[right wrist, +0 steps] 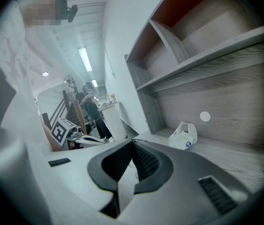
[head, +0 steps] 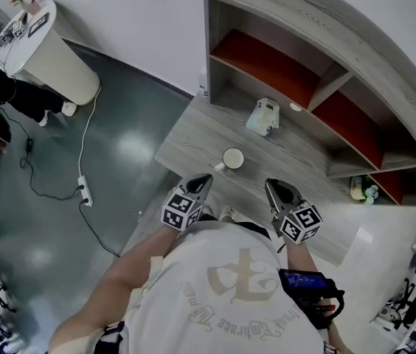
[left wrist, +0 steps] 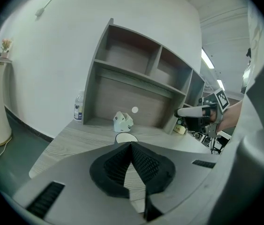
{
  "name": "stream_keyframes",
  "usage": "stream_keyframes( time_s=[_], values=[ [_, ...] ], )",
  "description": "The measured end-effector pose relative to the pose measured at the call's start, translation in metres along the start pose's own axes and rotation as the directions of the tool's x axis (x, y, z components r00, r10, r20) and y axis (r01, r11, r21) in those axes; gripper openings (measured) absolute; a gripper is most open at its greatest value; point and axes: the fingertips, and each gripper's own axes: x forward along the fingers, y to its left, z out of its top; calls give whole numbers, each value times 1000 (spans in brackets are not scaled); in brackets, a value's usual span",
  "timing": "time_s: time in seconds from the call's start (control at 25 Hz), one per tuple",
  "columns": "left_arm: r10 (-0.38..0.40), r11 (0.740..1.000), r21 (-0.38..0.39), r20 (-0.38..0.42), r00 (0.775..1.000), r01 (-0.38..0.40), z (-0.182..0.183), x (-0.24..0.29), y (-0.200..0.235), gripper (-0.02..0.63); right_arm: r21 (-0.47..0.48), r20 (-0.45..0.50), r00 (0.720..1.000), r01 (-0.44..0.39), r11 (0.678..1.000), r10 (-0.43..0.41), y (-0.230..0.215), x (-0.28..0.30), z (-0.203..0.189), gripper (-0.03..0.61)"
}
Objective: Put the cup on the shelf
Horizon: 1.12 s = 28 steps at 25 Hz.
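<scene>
While the cup (head: 233,158) stands untouched on the bench (head: 193,135) near its front edge, nothing is counted done. Left gripper (head: 203,178) and right gripper (head: 271,185) are clenched, empty. Grasp and placing on the shelf (head: 341,80) remain.

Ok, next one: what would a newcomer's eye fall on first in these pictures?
The white cup stands alone on the grey desk, just ahead of the left tongs and the right tongs, both shut and empty. Behind it rises the shelf with red back panels, a crumpled white bag at its foot.
</scene>
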Motion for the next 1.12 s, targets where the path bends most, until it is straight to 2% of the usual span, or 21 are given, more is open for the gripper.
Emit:
stream_keyframes(
  time_s=[0.2,0.24,0.36,0.44,0.52,0.64,0.68,0.8,0.84,0.96,1.12],
  values=[
    [18,999,28,-51,999,-17,-8,21,5,9,11,-11,1000,2,1000,-1,-14,-2,0,5],
    [17,999,32,-62,998,-15,-11,24,7,48,15,-12,1000,6,1000,-6,-15,-3,0,5],
    [13,999,34,-101,995,-10,-19,37,9,66,25,-16,1000,17,1000,-17,-22,-5,-1,5],
    [13,999,36,-130,991,-9,-25,47,12,158,30,-17,1000,23,999,-23,-28,-6,-3,5],
    [13,999,49,-153,988,-5,-29,57,14,205,35,-17,999,30,999,-29,-32,-6,-4,5],
    [6,997,79,-170,985,8,-32,71,12,220,41,-22,999,41,998,-40,-37,-11,-7,5],
    [4,996,90,-174,985,12,-33,75,10,261,43,-24,999,46,998,-45,-39,-13,-7,5],
    [2,988,149,-194,981,28,-36,88,8,293,46,-24,998,63,997,-62,-45,-19,-4,5],
    [1,985,169,-202,979,33,-37,93,7,332,46,-23,997,69,997,-68,-47,-20,-3,5],
    [6,979,200,-227,974,40,-45,105,10,392,46,-22,996,86,995,-85,-53,-23,-3,5],
    [1,976,210,-243,970,52,-50,119,15,403,53,-29,993,115,992,-113,-61,-31,-6,5]
  ],
)
